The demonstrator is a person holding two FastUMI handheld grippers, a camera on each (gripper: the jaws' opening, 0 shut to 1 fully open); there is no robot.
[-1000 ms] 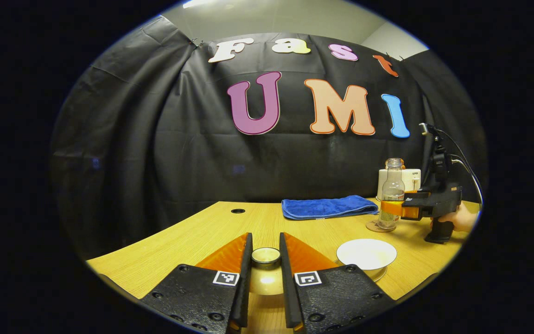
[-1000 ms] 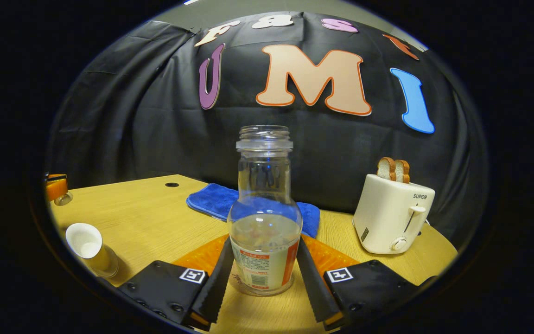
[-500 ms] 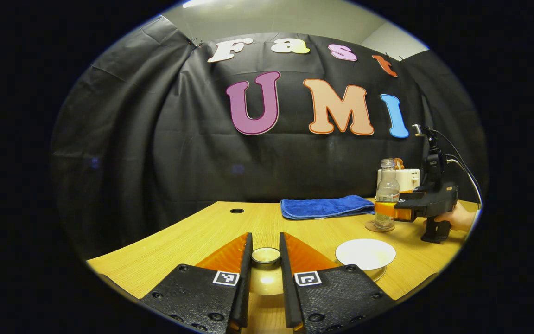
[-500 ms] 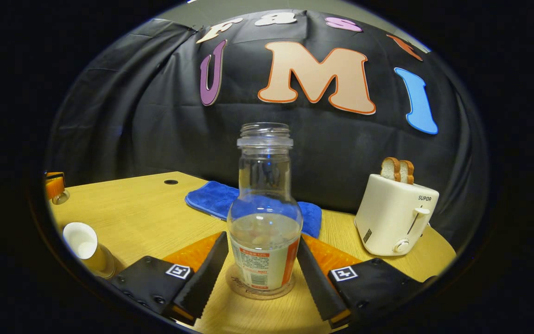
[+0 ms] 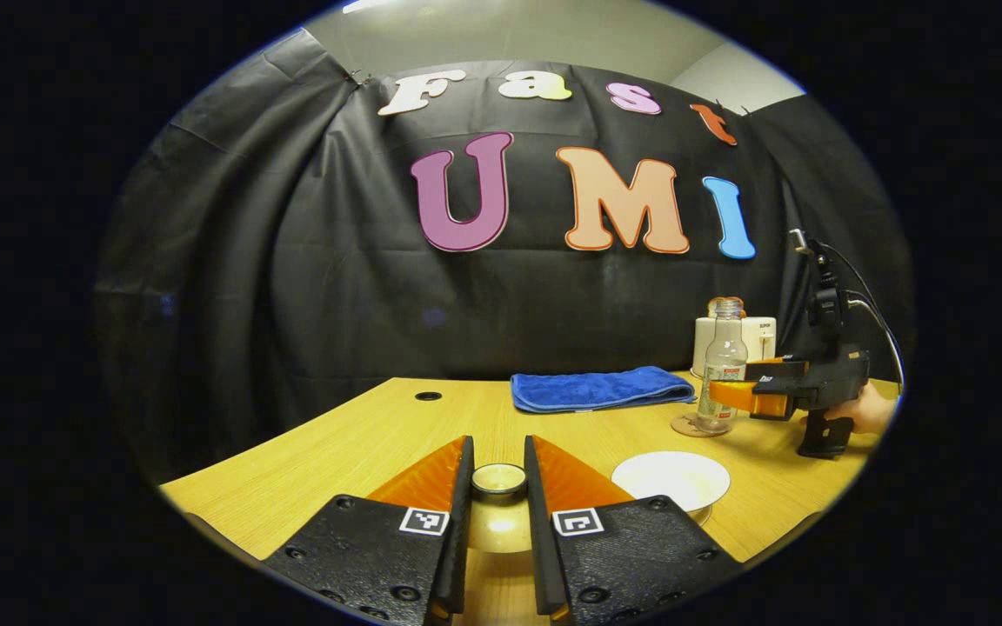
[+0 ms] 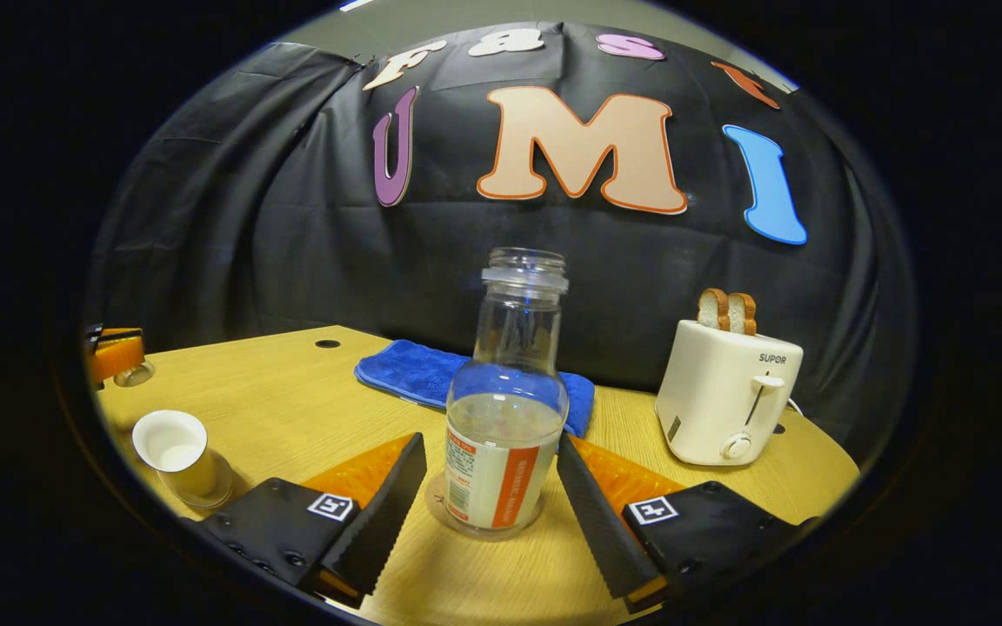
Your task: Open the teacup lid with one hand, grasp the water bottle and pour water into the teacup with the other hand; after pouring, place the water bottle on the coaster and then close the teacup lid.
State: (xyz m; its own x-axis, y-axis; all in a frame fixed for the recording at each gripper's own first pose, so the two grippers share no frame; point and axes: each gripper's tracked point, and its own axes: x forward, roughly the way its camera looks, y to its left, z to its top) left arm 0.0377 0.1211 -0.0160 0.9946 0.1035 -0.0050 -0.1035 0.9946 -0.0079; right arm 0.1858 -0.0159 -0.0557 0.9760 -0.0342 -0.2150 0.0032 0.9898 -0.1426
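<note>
One step remains: lowering the round golden teacup lid (image 5: 499, 481), pinched by its knob between the left gripper (image 5: 498, 522) fingers, squarely onto the white-lined golden teacup (image 5: 671, 480) just to its right. Far right, the clear glass water bottle (image 6: 507, 435) stands on its round coaster (image 6: 484, 522), between the spread, untouching right gripper (image 6: 488, 522) fingers.

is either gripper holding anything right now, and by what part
The left gripper is shut on the teacup lid, by its knob. The right gripper is open, its fingers clear of the water bottle on the coaster.
</note>
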